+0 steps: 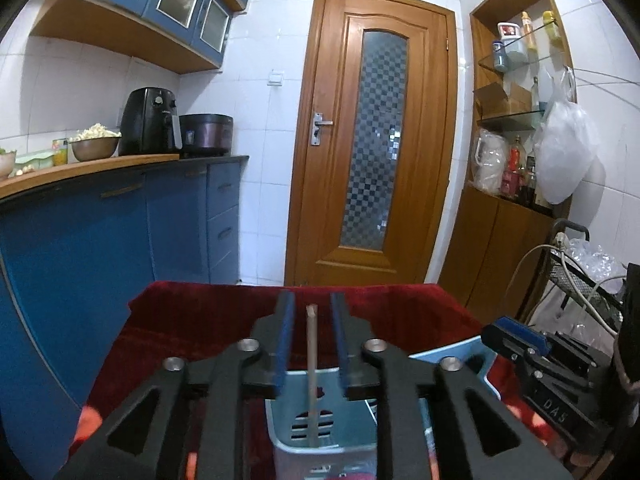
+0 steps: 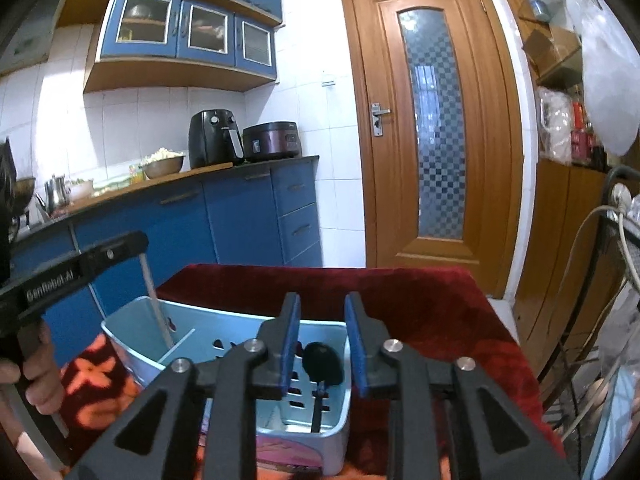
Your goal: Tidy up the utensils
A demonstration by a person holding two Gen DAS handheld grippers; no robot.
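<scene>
Both jaws parted: left gripper (image 1: 312,312) straddles chopstick (image 1: 311,372), right gripper (image 2: 322,316) the black spoon (image 2: 321,364), seemingly untouched, upright in pale-blue caddy (image 2: 132,312); we lift clear vertically, avoiding snags

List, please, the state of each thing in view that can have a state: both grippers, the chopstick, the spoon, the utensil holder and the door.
Left gripper: open, chopstick between its pads, not pressed.
Right gripper: open, holding nothing.
Chopstick: standing upright in the holder.
Black spoon: standing in the holder, bowl up.
Light blue utensil holder: upright on the red cloth.
Wooden door: closed.
</scene>
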